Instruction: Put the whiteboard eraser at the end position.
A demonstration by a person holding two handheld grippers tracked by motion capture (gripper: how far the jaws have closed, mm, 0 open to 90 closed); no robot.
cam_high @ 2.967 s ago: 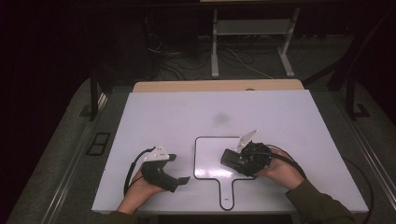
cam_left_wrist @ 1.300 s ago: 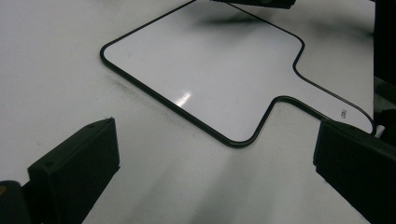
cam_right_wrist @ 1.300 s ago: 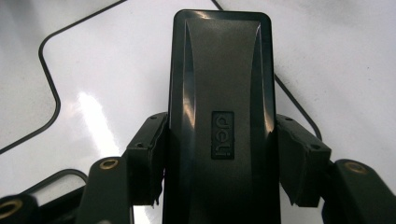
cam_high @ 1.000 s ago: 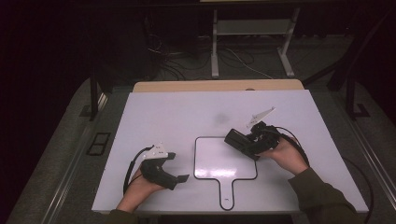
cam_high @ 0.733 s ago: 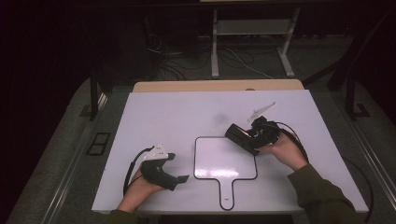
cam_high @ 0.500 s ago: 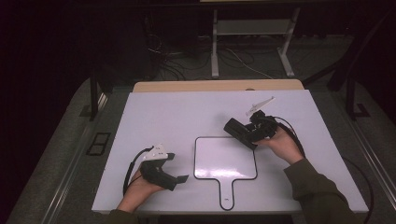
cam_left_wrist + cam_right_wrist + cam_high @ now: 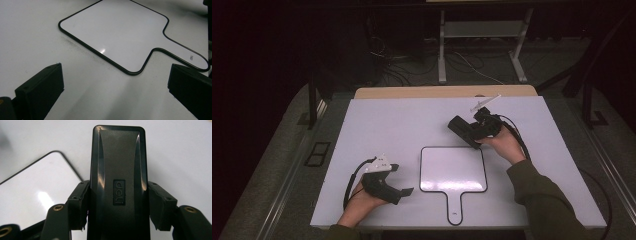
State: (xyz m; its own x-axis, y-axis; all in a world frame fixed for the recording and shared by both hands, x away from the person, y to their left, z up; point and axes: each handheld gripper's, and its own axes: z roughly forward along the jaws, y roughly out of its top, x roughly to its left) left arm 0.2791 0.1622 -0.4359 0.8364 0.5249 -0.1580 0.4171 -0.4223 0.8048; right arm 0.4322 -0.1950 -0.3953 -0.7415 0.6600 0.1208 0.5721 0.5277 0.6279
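Observation:
A small white paddle-shaped whiteboard (image 7: 453, 169) with a black rim lies flat at the table's front middle, handle toward me; it also shows in the left gripper view (image 7: 117, 35) and the right gripper view (image 7: 27, 195). My right gripper (image 7: 462, 131) is shut on a black board eraser (image 7: 117, 182), held just beyond the whiteboard's far right corner; the eraser (image 7: 460, 128) sticks out leftward past the jaws. My left gripper (image 7: 404, 192) rests on the table left of the whiteboard, open, nothing between its fingers (image 7: 42, 85).
The white table (image 7: 377, 125) has bare room on its far and left parts. A wooden strip (image 7: 442, 92) runs along its far edge. Dark floor with cables and a metal stand (image 7: 482, 30) lies beyond.
My right gripper, with the eraser in it, has moved off the whiteboard toward the table's far right. The left gripper has stayed in place.

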